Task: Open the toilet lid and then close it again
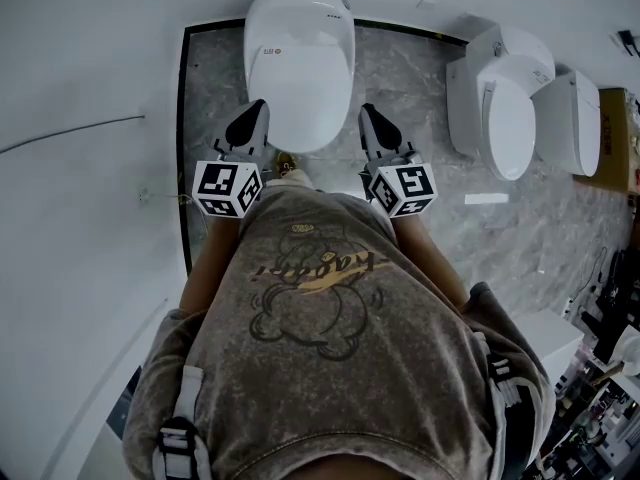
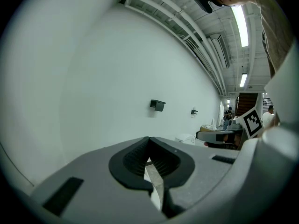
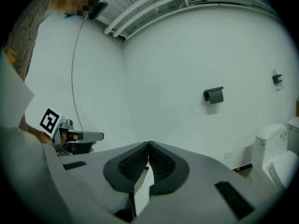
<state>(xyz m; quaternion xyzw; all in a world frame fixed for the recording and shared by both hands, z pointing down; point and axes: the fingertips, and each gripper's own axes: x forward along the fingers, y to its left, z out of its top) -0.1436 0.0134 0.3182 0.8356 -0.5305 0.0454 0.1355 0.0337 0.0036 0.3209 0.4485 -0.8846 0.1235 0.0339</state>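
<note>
A white toilet (image 1: 300,68) stands on a grey marble floor panel, its lid down flat. In the head view my left gripper (image 1: 255,110) hangs beside the bowl's front left and my right gripper (image 1: 367,113) beside its front right; neither touches it. Both point forward, nearly level. The left gripper view shows the left gripper (image 2: 148,140) with its black pads closed together and nothing between them. The right gripper (image 3: 149,144) looks the same in its own view, pads together and empty. Neither gripper view shows the toilet itself.
Two more white toilets (image 1: 505,98) (image 1: 575,118) stand to the right on the marble panel (image 1: 215,98). A dark fitting (image 3: 214,95) hangs on the white wall ahead. Cluttered equipment (image 1: 610,368) fills the lower right. My own torso covers the near floor.
</note>
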